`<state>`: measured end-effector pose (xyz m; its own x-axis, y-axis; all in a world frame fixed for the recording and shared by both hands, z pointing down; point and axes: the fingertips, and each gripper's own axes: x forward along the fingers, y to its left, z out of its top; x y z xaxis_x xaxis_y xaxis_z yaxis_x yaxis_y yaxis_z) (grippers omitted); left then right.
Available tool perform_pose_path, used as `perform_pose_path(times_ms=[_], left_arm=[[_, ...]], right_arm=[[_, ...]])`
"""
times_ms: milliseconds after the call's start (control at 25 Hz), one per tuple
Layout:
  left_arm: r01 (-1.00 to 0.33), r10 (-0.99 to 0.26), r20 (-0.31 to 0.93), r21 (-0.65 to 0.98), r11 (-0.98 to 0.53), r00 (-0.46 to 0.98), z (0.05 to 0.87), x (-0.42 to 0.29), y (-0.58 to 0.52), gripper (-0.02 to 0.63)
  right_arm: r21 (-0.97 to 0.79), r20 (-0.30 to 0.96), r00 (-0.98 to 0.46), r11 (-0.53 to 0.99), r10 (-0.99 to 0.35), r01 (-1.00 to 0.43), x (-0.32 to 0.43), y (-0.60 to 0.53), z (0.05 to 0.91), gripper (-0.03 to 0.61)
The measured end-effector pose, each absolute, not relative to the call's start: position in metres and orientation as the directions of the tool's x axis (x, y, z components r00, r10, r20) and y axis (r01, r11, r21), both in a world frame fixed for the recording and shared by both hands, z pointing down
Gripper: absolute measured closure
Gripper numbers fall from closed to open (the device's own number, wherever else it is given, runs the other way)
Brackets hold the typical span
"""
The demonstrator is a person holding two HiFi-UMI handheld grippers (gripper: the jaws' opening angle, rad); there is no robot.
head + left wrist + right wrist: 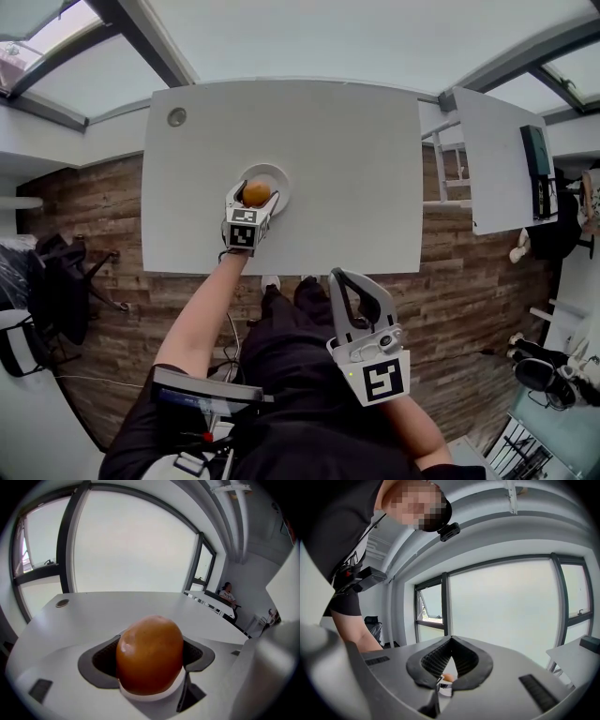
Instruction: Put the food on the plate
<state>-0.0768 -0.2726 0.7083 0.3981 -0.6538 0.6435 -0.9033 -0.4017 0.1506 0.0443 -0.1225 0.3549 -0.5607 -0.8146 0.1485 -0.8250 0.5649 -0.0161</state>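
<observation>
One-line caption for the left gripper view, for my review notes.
Left gripper holds an orange-brown food item over a white plate on the white table.

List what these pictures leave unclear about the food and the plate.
Whether the food touches the plate: left gripper view, the food hides the plate's middle; head view, the left claw overlaps both.
The food's kind: small in head view, featureless close up.
Round thing at the table corner: head view, too small.

A white table with a round grommet near one corner stands on a wooden floor. A second table stands at its right, a black chair at its left.
</observation>
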Motion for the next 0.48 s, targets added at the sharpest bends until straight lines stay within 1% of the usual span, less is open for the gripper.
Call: perform_pose_path(times_ms=[200,360,480], left_arm=[[-0.906,-0.627,0.665,0.206,-0.369,0.406,0.727,-0.08,-0.272,0.261],[-0.908,-0.626,0.669,0.2,-0.369,0.402,0.727,-0.079,-0.277,0.261],[-0.9,-0.634,0.649,0.209,-0.384,0.421,0.724,-0.067,-0.282,0.261]], right_arm=[[-0.022,0.165,-0.549,0.554,-0.819,-0.832,0.049,-0.121,0.359,0.581],[-0.02,0.185,-0.543,0.549,-0.819,-0.836,0.055,-0.119,0.361,0.581],[-0.003,0.211,-0.536,0.548,-0.817,-0.837,0.062,-0.118,0.366,0.581]])
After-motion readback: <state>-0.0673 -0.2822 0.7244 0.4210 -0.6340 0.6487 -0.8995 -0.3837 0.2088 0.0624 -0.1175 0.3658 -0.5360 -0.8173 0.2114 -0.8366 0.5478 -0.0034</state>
